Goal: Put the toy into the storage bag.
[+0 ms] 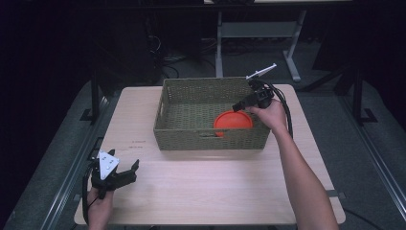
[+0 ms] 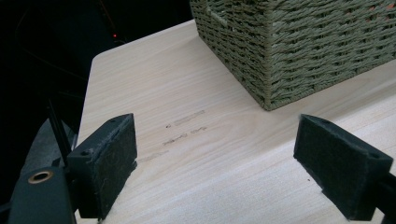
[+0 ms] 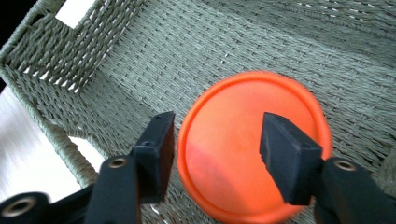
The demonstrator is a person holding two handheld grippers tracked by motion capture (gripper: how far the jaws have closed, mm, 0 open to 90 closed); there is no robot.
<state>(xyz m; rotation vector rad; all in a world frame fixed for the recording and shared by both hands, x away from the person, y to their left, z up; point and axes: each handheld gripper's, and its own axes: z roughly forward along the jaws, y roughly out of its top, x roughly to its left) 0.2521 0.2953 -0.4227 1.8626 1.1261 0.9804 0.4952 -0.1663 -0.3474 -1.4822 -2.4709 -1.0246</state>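
High view: the right gripper (image 1: 245, 102) hangs over the right end of the woven basket (image 1: 167, 103) at centre frame, where an orange disc (image 1: 233, 121) lies on the basket floor, seemingly just set down. The left gripper (image 1: 125, 172) rests at lower left on the worktop (image 1: 215, 182), out of the way.

Left gripper view: its jaws stand wide apart over bare wood, grasping nothing.

Right gripper view: its jaws are released, parted above the disc, not pressing it.

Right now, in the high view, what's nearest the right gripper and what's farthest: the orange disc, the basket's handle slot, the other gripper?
From the right gripper:
1. Orange disc, just below it, inside the basket.
2. Handle slot, in the basket's near wall.
3. Left gripper, at the table's near left corner.
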